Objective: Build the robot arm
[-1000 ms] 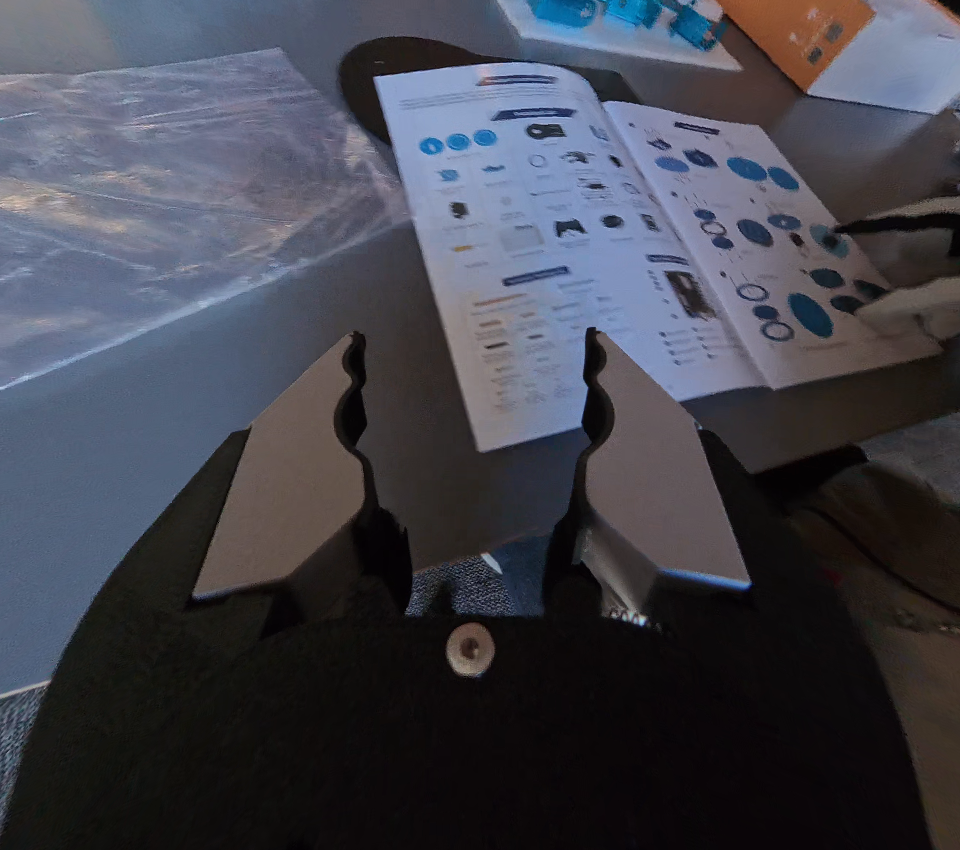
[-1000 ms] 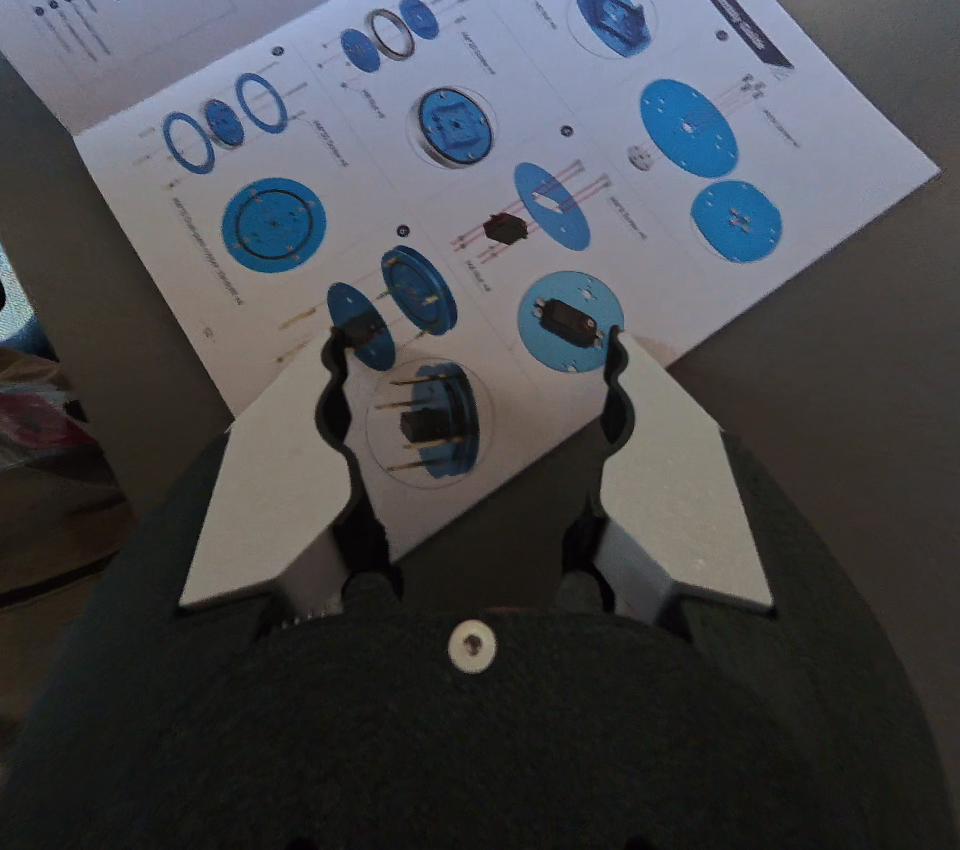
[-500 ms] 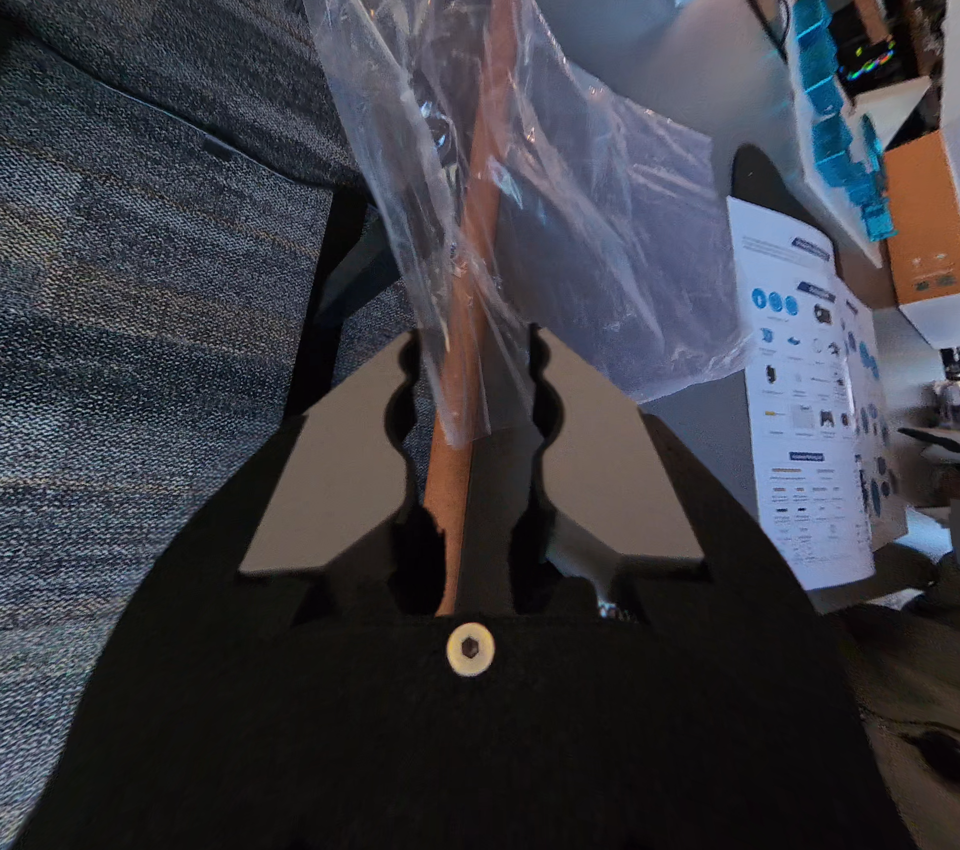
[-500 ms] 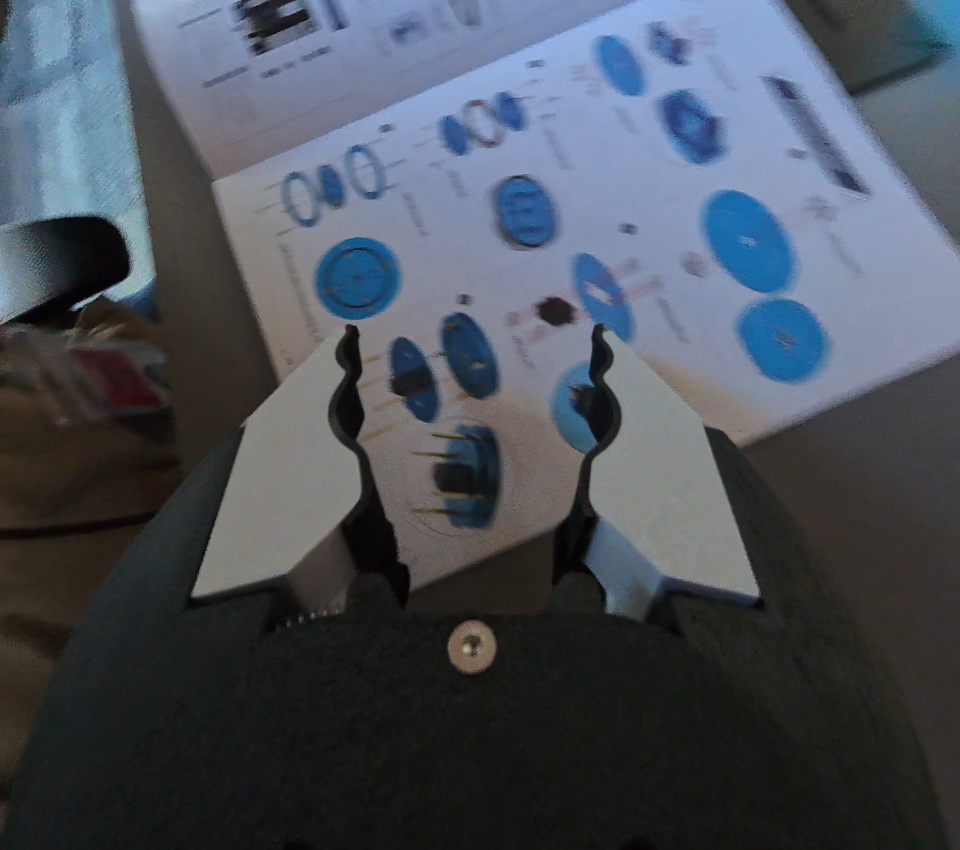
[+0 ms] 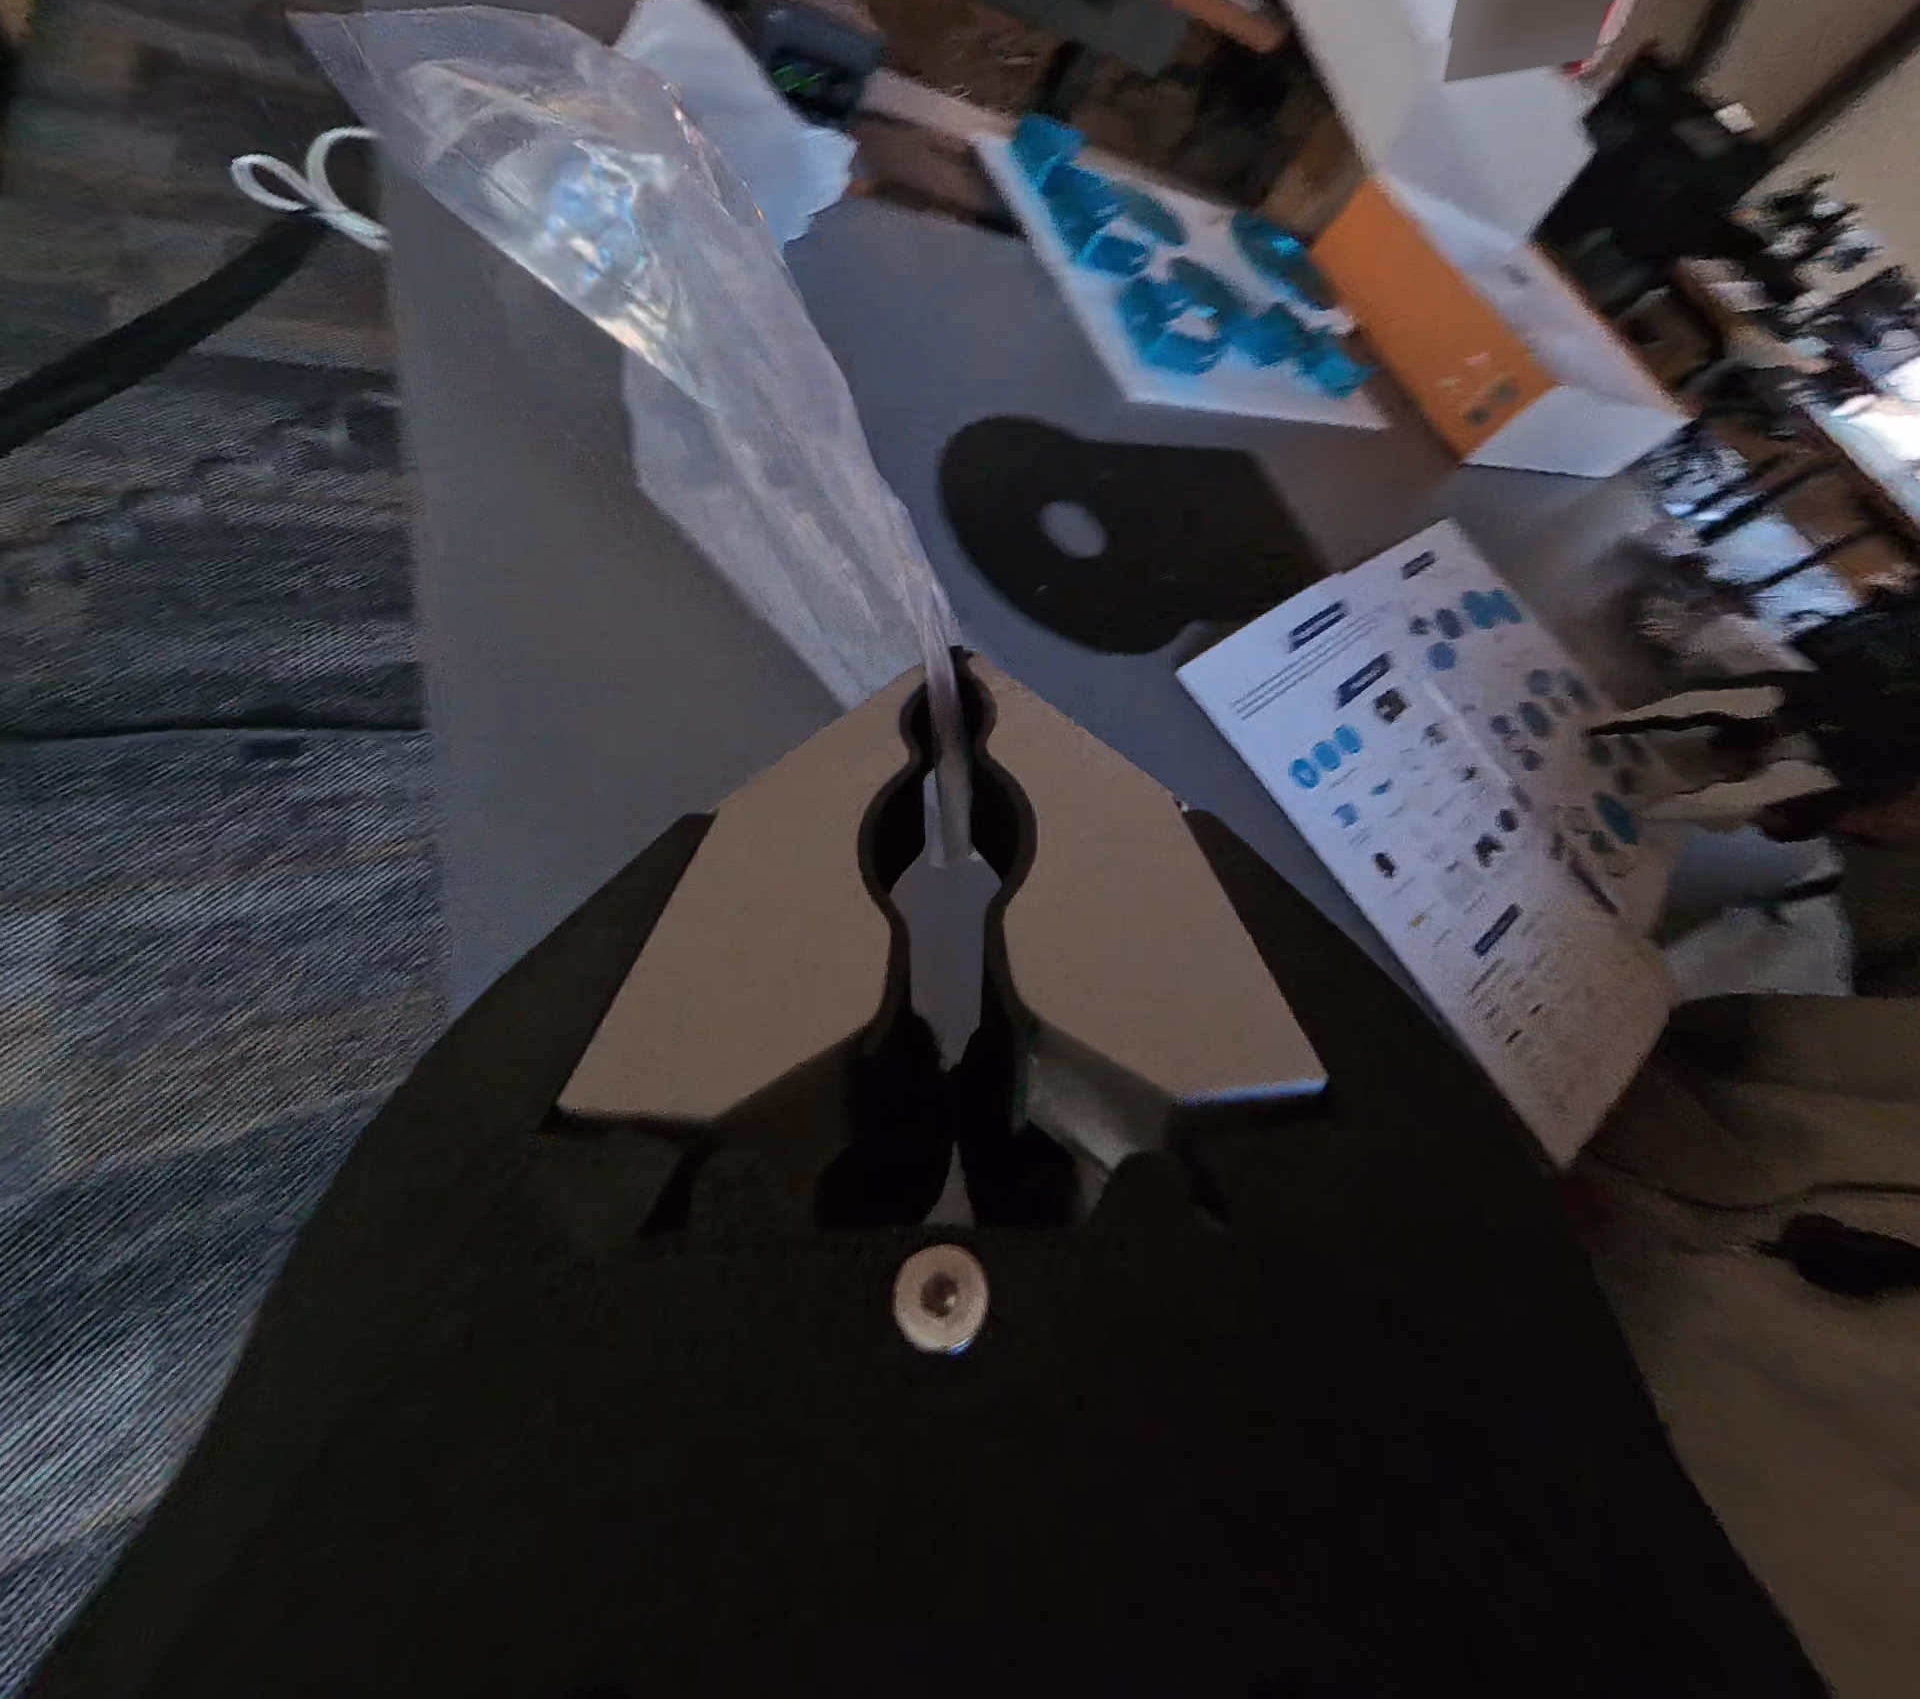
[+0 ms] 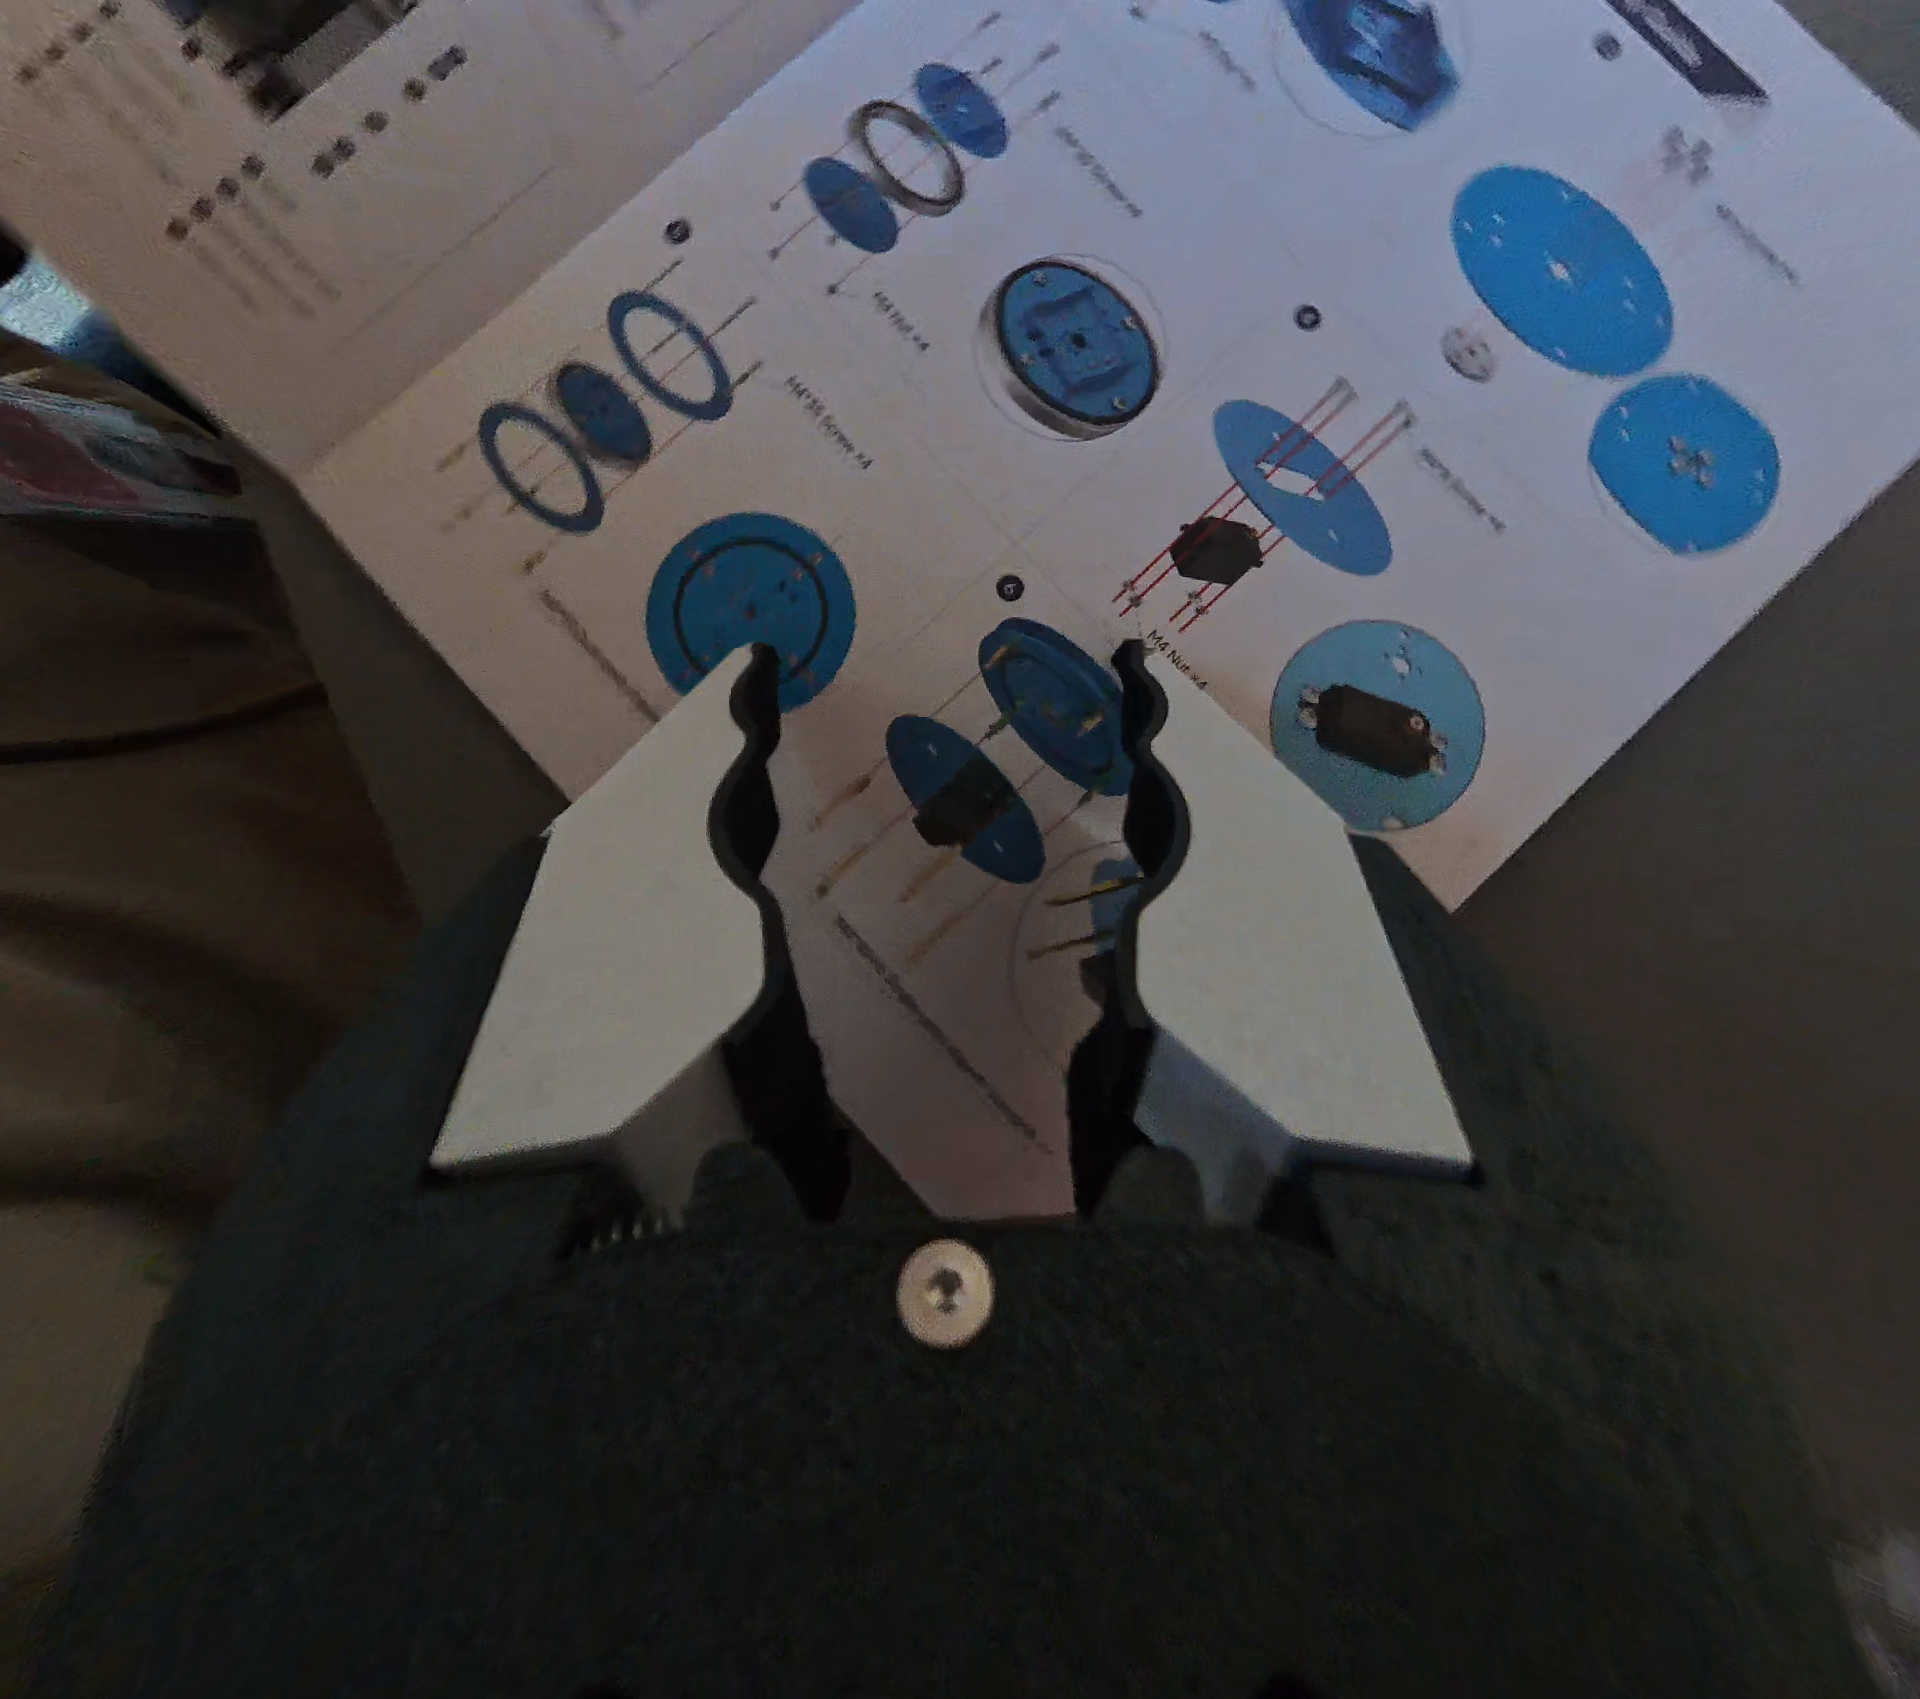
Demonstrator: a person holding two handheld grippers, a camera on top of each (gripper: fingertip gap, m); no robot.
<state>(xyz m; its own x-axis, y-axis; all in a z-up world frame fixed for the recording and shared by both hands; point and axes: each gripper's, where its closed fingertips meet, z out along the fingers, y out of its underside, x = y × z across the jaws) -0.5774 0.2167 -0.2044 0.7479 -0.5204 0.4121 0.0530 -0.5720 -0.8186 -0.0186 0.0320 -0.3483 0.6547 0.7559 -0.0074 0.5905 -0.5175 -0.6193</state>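
Observation:
My left gripper [image 5: 951, 683] is shut on the corner of a clear plastic bag [image 5: 665, 319]. The bag hangs lifted above the grey table [image 5: 540, 610] and stretches up to the left. An open printed booklet [image 5: 1434, 818] lies to the right of it. My right gripper [image 6: 940, 662] is open and hovers low over the near corner of the same booklet [image 6: 1143, 319], over its pictures of blue discs. Nothing sits between its pads.
A black flat cut-out piece [image 5: 1112, 527] lies on the table beyond the left gripper. Behind it is a white tray [image 5: 1060, 278] with several blue parts [image 5: 1174, 299], and an orange and white box [image 5: 1455, 330]. Carpet [image 5: 156, 714] lies to the left. The gap from one gripper's tips to the other's is roughly 60 centimetres.
My left gripper swung from the booklet to the bag's edge, shut on it and lifted it off the table. My right gripper narrowed its jaws and stayed over the booklet's corner.

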